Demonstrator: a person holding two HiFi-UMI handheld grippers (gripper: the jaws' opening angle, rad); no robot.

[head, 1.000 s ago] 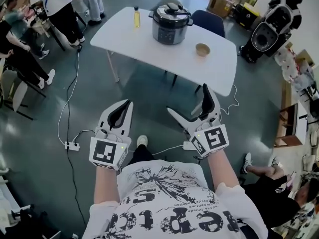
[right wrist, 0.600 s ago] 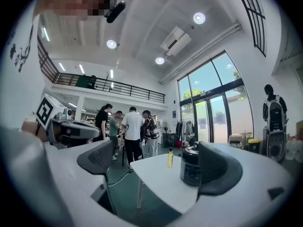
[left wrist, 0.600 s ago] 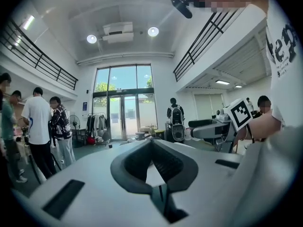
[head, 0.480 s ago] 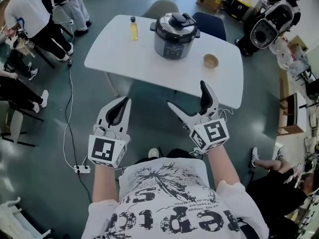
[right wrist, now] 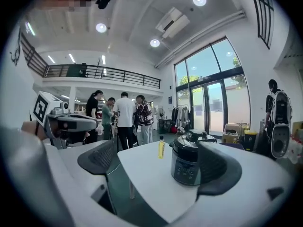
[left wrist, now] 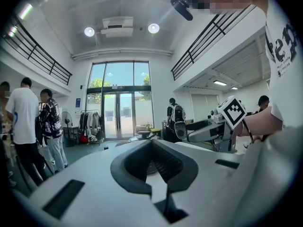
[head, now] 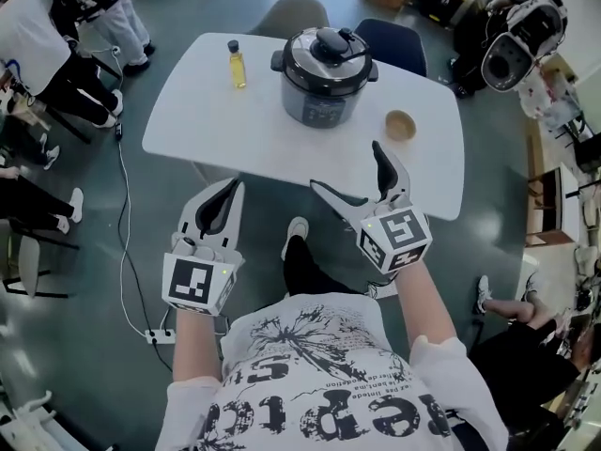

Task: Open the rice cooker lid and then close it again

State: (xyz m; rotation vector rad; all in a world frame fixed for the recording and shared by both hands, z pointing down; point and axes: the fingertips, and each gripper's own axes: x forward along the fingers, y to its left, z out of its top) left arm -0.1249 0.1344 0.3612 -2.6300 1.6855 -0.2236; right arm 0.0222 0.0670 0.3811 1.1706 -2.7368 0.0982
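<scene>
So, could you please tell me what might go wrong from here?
The bowl sits on the right gripper's side of the table; a reach for the rice cooker might knock it. The bottle stands upright left of the cooker and could tip. The floor cable at left is a trip hazard.

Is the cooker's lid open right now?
No, the lid sits flat and shut on top of the cooker.

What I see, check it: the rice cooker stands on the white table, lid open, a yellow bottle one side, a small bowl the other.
Not open: the head view shows the lid closed on the rice cooker. It does stand on the white table, yellow bottle one side, small bowl the other.
</scene>
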